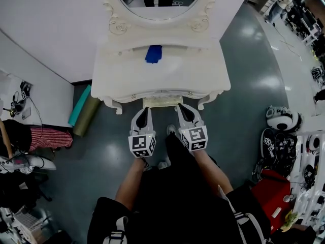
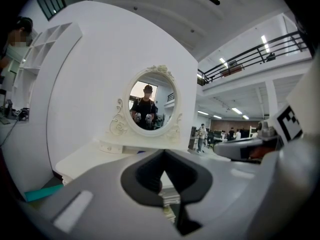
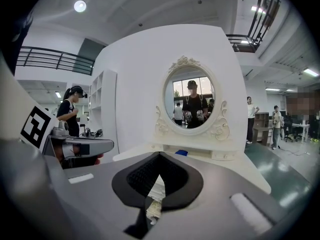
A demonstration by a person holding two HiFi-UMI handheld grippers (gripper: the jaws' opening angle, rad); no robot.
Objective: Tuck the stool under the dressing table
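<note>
At the far left of the head view, a red checked cloth is seen among clutter. A teal roll and an olive roll lie on the grey floor, just beside the left end of the bench.

The white bench is set against a white wall and carries an oval mirror in a carved frame. A small blue thing lies on the bench top below the mirror.

The stool is found under the front middle of the bench, between its two front legs. Only a cream strip of its seat shows past the bench edge.

The left claw is held just left of that strip, with its tip at the stool's front edge. In the left gripper view its jaws are seen closed together, with nothing gripped between them.

The right claw is held just right of the strip, likewise at the stool's edge. Its jaws are also closed on nothing, and a cream sliver of the stool is glimpsed through the gap behind them.

In both gripper views the mirror is seen straight ahead, with a person holding two grippers reflected in it.

At the far right of the head view, black and white gear lies on the floor.
</note>
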